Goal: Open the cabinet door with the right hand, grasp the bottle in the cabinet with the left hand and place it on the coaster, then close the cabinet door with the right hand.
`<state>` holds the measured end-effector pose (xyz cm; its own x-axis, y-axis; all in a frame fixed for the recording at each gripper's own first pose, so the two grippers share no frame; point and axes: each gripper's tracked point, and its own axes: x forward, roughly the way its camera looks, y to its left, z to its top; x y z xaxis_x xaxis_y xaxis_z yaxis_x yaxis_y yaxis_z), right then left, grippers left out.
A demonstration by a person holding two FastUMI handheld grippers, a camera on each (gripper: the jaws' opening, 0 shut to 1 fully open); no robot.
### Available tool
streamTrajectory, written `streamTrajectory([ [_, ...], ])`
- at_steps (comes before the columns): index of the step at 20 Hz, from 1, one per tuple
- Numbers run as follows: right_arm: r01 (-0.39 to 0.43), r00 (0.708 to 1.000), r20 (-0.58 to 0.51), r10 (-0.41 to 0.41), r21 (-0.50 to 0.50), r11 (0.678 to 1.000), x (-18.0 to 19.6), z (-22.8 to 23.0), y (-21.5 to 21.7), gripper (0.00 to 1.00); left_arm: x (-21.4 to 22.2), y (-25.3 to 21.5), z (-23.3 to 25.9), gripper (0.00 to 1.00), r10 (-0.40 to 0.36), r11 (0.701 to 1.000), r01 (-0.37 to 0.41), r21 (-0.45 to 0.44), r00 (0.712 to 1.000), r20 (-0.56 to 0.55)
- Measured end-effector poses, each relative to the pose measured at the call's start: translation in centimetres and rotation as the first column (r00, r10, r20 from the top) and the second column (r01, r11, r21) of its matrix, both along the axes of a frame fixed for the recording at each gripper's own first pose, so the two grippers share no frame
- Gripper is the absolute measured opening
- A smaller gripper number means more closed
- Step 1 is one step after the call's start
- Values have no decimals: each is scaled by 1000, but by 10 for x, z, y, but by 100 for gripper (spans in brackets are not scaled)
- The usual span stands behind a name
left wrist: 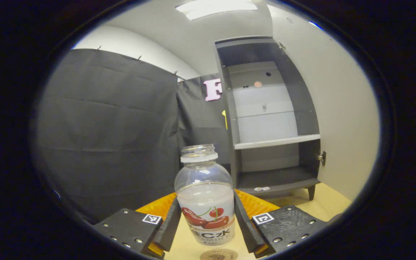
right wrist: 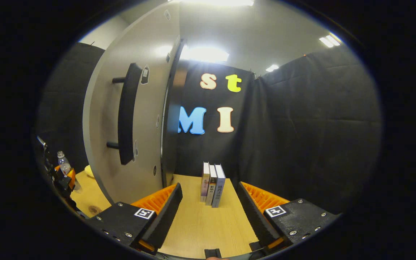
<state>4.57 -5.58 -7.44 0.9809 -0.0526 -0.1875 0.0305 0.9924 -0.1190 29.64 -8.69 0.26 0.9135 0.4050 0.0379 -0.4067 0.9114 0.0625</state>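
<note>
Two things could spoil this from here, and both sit with your left claw (left wrist: 205,220). It has the bottle (left wrist: 205,202) between its fingers, both pressing the sides at label height, and the bottle hangs upright over the coaster (left wrist: 219,255), which peeks out at the bottom edge of the left gripper view. I cannot tell whether the base is touching the coaster yet or still just above it. The bottle has no cap and holds liquid to about half its height, so a tilt or a hard set-down could slop it over the tabletop (left wrist: 329,202); let go too early and it may land off the coaster's middle or tip. The cabinet (left wrist: 273,119) stands well behind with its door (left wrist: 341,108) swung wide, shelves bare apart from small marks, so the closing step is not yet done. Your right claw (right wrist: 209,213) is wide open and holds nothing, hovering over the tabletop with the door handle (right wrist: 126,115) up to its left. Three books (right wrist: 212,184) stand upright just ahead of it, near the door's edge; mind them when you reach for the handle. In the right gripper view your left claw and the bottle show far left, beyond the door, so swing the door only once they are clear of its path.
</note>
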Motion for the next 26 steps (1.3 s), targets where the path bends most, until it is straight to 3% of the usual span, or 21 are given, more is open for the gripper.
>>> streamTrajectory([
  [5, -36, 994, -101, 33, -37, 999, -2, -36, 22, 95, -3, 1, 2, 75, 23, 1000, -23, -14, 1000, -12],
  [9, -85, 991, -110, 77, -73, 994, 2, -39, 40, 96, 0, -2, 1, 75, 15, 1000, -15, 11, 1000, -5],
  [15, -90, 985, -152, 76, -82, 993, 0, -54, 42, 96, 0, 2, -2, 77, 30, 1000, -30, 1, 999, 11],
  [18, -120, 982, -163, 100, -122, 985, 6, -57, 48, 96, 5, 1, -13, 75, -4, 1000, 3, -12, 999, -36],
  [21, -154, 979, -153, 133, -138, 978, 2, -53, 57, 95, 10, 4, -16, 78, 17, 1000, -17, -1, 998, -53],
  [24, -166, 975, -169, 142, -133, 977, 5, -60, 57, 95, 12, 0, -29, 91, 8, 1000, -7, 12, 998, -66],
  [26, -165, 973, -181, 142, -123, 979, 7, -63, 58, 96, 7, 2, -26, 91, 4, 1000, -5, -3, 999, -53],
])
